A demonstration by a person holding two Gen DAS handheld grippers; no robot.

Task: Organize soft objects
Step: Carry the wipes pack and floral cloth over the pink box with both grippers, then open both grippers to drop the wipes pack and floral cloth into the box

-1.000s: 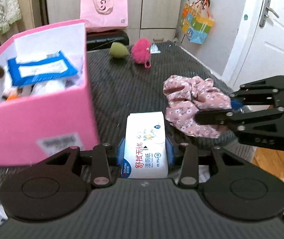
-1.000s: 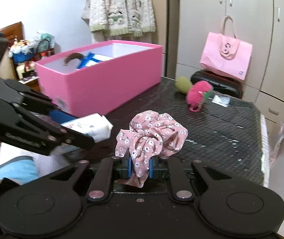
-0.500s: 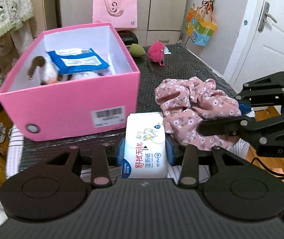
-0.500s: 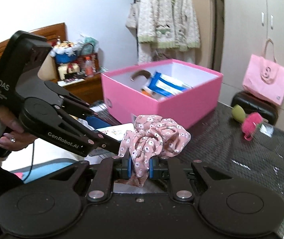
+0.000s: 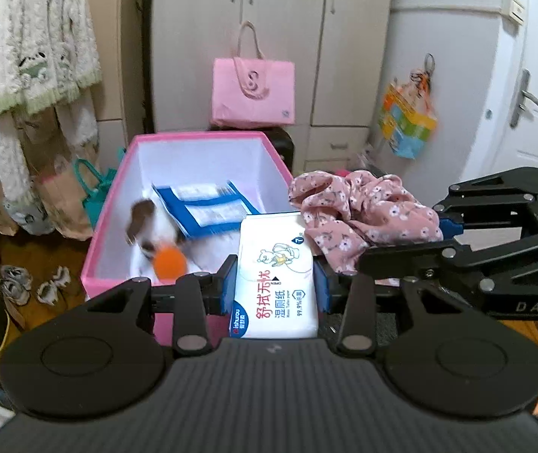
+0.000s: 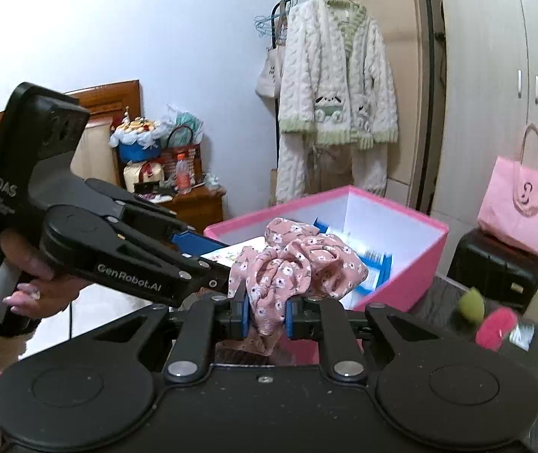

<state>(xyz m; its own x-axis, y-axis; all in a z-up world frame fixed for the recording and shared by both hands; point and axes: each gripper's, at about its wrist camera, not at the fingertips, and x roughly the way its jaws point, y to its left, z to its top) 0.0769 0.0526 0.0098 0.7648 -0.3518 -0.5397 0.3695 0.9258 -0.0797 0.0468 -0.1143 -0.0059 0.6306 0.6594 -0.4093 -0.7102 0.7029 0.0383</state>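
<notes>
My left gripper (image 5: 274, 270) is shut on a white pack of wet wipes (image 5: 272, 302), held over the near edge of the pink box (image 5: 106, 211). The box holds a blue-and-white pack (image 5: 201, 207) and a plush toy with an orange ball (image 5: 171, 260). My right gripper (image 6: 265, 311) pinches a pink floral scrunchie (image 6: 299, 264) between its blue pads; its jaws are opening slightly. The scrunchie (image 5: 363, 215) hangs just right of the wipes, at the box's right wall. In the right wrist view the left gripper (image 6: 201, 253) reaches in from the left, held by a hand.
A green sponge (image 6: 471, 304) and a pink fluffy item (image 6: 495, 326) lie on the dark table to the right. A pink tote bag (image 5: 252, 90) sits on a black case behind the box. A cardigan (image 6: 337, 75) hangs on a rack. Shoes (image 5: 16, 287) lie on the floor at left.
Both grippers have risen and swung toward the pink box with their loads. The box's inside now lies straight ahead of the left gripper, and the table top has dropped out of sight.
</notes>
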